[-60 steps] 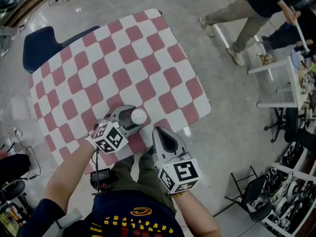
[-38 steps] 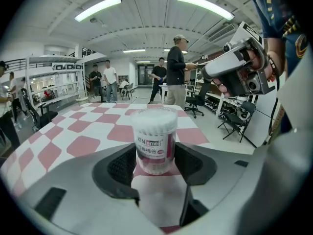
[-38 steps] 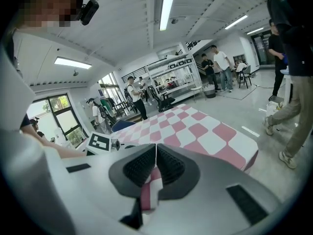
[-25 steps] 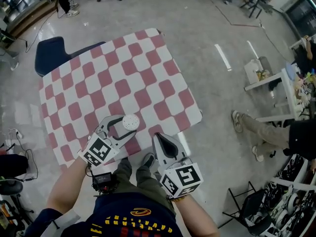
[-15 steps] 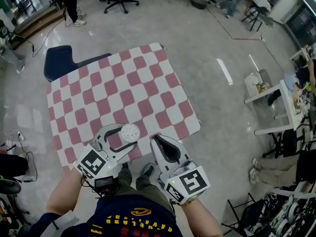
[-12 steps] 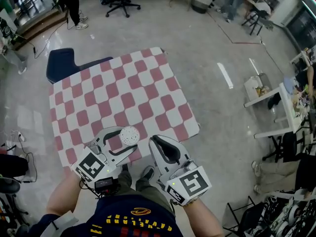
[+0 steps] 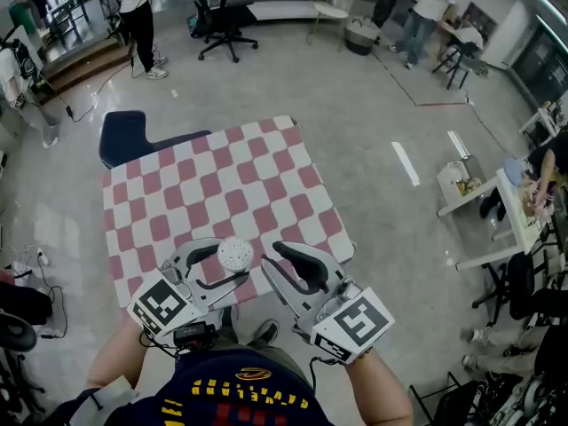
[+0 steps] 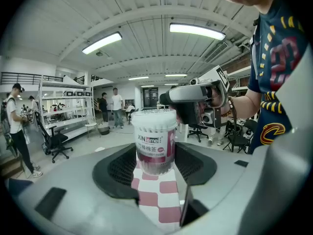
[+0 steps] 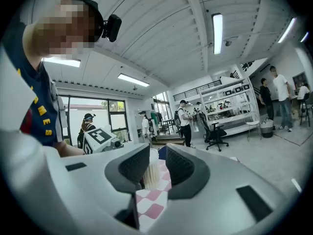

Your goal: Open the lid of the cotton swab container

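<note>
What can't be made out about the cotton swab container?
Small print on the cotton swab container: left gripper view, too small.
Its body: head view, hidden under its lid.
Most of it: right gripper view, behind the right gripper, whose empty jaws have just been opening.

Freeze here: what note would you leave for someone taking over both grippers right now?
Left gripper: shut on the cotton swab container, held upright above the checkered table.
Right gripper: jaws slightly apart, just been opening, nothing between them; beside the container, not touching it.
Done: container picked up.
To do: the white lid is still on; grip it and take it off.
</note>
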